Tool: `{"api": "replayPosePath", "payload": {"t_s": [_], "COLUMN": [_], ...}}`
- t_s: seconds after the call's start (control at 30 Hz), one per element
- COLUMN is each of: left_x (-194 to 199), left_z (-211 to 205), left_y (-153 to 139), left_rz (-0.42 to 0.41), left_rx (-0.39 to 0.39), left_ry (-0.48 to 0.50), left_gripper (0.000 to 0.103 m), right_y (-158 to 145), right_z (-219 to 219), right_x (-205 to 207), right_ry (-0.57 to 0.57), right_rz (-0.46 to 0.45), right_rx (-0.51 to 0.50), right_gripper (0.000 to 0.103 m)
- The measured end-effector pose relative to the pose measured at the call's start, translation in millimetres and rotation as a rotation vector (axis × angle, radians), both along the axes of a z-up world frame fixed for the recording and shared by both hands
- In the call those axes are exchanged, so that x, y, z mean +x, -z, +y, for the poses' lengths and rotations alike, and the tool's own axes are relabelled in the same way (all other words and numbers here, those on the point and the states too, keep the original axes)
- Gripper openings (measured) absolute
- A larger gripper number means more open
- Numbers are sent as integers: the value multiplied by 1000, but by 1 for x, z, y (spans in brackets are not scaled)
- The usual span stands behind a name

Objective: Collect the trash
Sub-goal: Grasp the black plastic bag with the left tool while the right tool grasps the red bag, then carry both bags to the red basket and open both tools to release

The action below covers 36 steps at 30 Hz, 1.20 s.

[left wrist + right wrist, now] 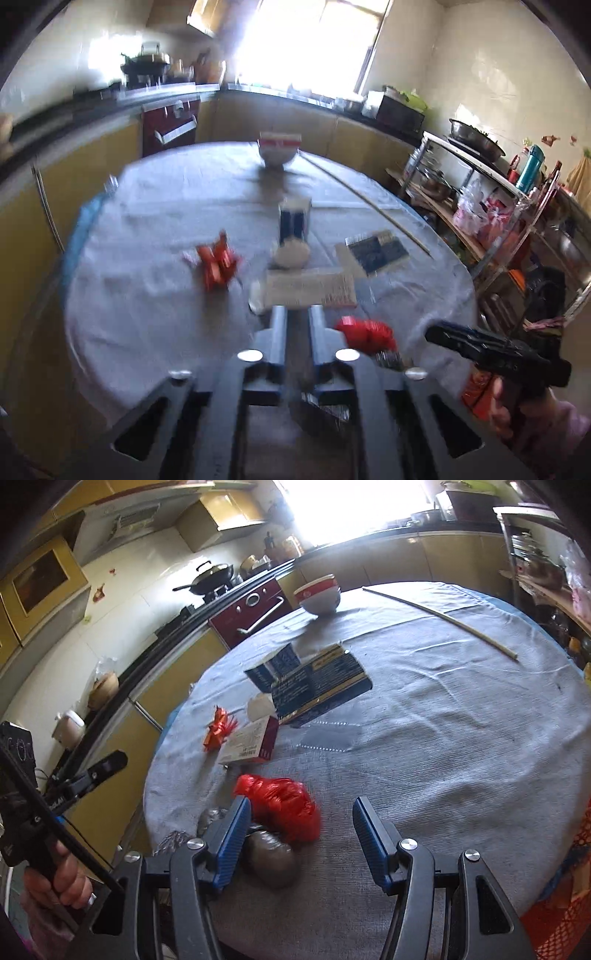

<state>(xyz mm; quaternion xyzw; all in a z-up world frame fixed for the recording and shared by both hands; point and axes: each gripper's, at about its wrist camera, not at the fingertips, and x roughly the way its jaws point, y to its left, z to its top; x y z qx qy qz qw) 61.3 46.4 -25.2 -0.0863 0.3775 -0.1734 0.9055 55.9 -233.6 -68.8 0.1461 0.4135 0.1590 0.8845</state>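
Trash lies on a round table with a grey cloth (443, 738). A crumpled red plastic bag (282, 806) lies just ahead of my open right gripper (301, 829), nearer its left finger, and also shows in the left wrist view (365, 332). A grey lump (271, 858) lies between the right fingers. A red ribbon bow (218, 264) (218, 729), a flat pink-edged box (310, 290) (251, 744), a dark blue flattened carton (317, 683) (378, 253) and a crumpled silver foil (325, 411) lie around. My left gripper (297, 312) has its fingers nearly together, empty.
A red-and-white bowl (319, 594) stands at the table's far side. A long thin stick (439, 616) lies across the far right. A small blue carton (294, 221) stands upright mid-table. Kitchen counters, a stove with a wok (210, 578) and a cluttered shelf (491, 206) surround the table.
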Motion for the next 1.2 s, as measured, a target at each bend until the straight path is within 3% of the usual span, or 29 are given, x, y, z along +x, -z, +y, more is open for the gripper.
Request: {"api": "replayPosePath", "payload": {"t_s": [0.07, 0.13, 0.27, 0.53, 0.6, 0.7, 0.87, 1.2], "left_x": [-4, -10, -10, -3, -1, 2, 3, 18], "left_z": [-2, -10, -28, -18, -16, -18, -34, -74], "left_y": [10, 18, 31, 44, 45, 50, 52, 60], "left_rz": [24, 31, 67, 125, 137, 162, 164, 138], "left_rx": [-16, -20, -1, -50, -57, -59, -24, 103], "left_ry": [17, 66, 158, 167, 171, 188, 240, 331], "left_gripper": [60, 69, 69, 69, 70, 70, 71, 75], "right_y": [5, 8, 13, 40, 47, 49, 44, 17], "right_z": [4, 6, 14, 39, 46, 51, 42, -32], "right_x": [4, 10, 23, 63, 67, 63, 55, 13], "right_ry": [-14, -32, -96, -209, -234, -250, -215, -52], "right_rz": [2, 5, 25, 114, 132, 110, 85, 63], "right_rx": [-20, -18, 13, 35, 25, 4, 2, 77], "right_gripper": [61, 61, 61, 60, 52, 50, 47, 47]}}
